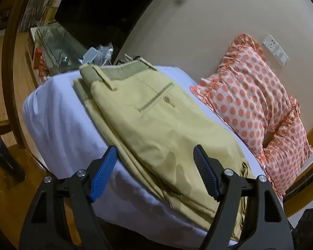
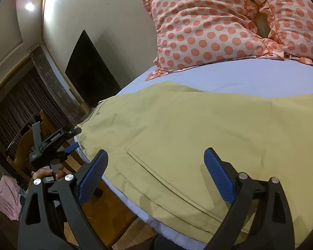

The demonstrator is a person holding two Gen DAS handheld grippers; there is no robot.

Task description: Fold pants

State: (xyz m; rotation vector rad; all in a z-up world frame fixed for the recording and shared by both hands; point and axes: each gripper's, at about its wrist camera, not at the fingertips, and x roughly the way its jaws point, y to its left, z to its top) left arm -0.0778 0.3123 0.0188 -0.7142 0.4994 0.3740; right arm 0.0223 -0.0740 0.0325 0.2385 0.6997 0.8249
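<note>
Left tongs (image 1: 154,156) spread wide, gripping nothing, above khaki pants (image 1: 156,129) folded in layers on the bed (image 1: 58,120); polka-dot pillow (image 1: 254,104) at three o'clock; right tongs (image 2: 156,162) likewise agape, empty; folding seemingly almost finished.

The pants (image 1: 156,129) (image 2: 198,141) are a pale khaki-yellow pair, lying flat on the bed's white sheet (image 1: 62,120) in a folded stack whose layered edges show along the side nearest the bed's edge. Their waistband (image 1: 123,70), with belt loops and a darker inner lining, sits at the far end, and a welt back pocket closed by a small button (image 1: 167,99) faces up just below it. The fabric looks mostly smooth, with soft creases and a stitched seam (image 2: 173,181) running diagonally across the near part.
</note>
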